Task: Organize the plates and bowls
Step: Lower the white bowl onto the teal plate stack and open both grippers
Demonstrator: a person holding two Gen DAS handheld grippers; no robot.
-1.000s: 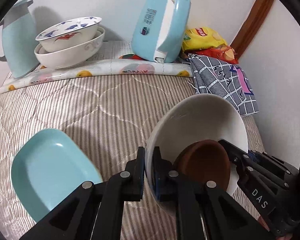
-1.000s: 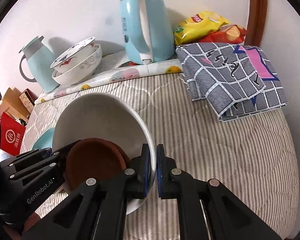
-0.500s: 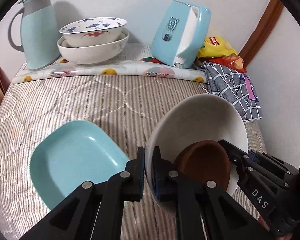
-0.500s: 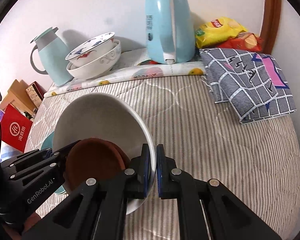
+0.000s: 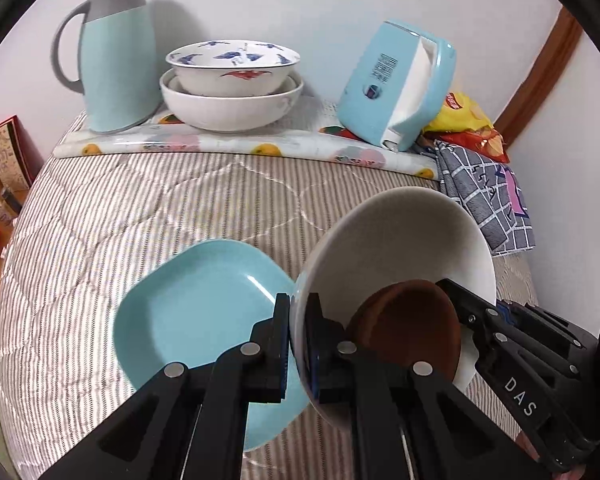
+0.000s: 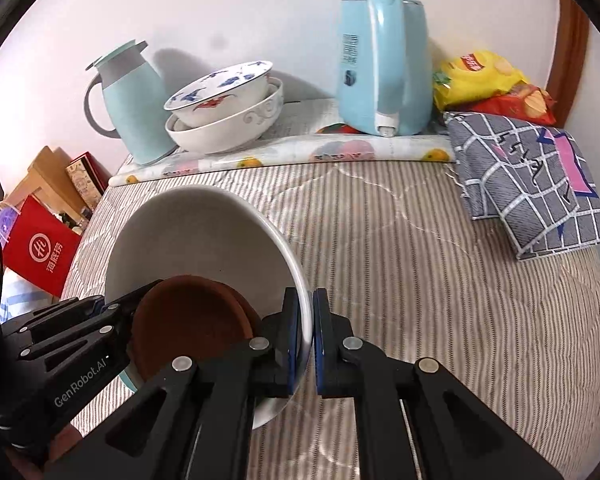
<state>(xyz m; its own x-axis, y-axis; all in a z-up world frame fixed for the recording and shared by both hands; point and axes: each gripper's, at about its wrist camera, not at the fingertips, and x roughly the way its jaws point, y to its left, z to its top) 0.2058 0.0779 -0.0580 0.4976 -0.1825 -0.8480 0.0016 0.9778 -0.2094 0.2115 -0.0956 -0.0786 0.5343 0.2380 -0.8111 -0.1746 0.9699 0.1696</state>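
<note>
A large white bowl [image 5: 412, 240] hangs tilted above the striped quilt, with a small brown dish [image 5: 408, 320] lying inside it. My left gripper [image 5: 298, 344] is shut on the bowl's left rim. My right gripper [image 6: 306, 340] is shut on its right rim [image 6: 296, 280]; the brown dish [image 6: 188, 320] shows there too. A light blue square plate [image 5: 196, 312] lies on the quilt just left of and partly under the bowl. Two stacked bowls, a blue-patterned one [image 5: 236, 64] in a white one [image 5: 228, 108], stand at the back.
A blue thermos jug [image 5: 116, 52] stands left of the stacked bowls, a blue kettle [image 5: 400, 88] right of them, on a fruit-print mat [image 5: 236, 148]. A checked cloth [image 6: 532, 176] and snack bags [image 6: 484, 80] lie far right. Boxes and a red bag [image 6: 40, 248] sit beyond the left edge.
Both grippers have carried the white bowl leftward. The blue plate and stacked bowls have shifted toward the centre of the left view. The grips are unchanged.
</note>
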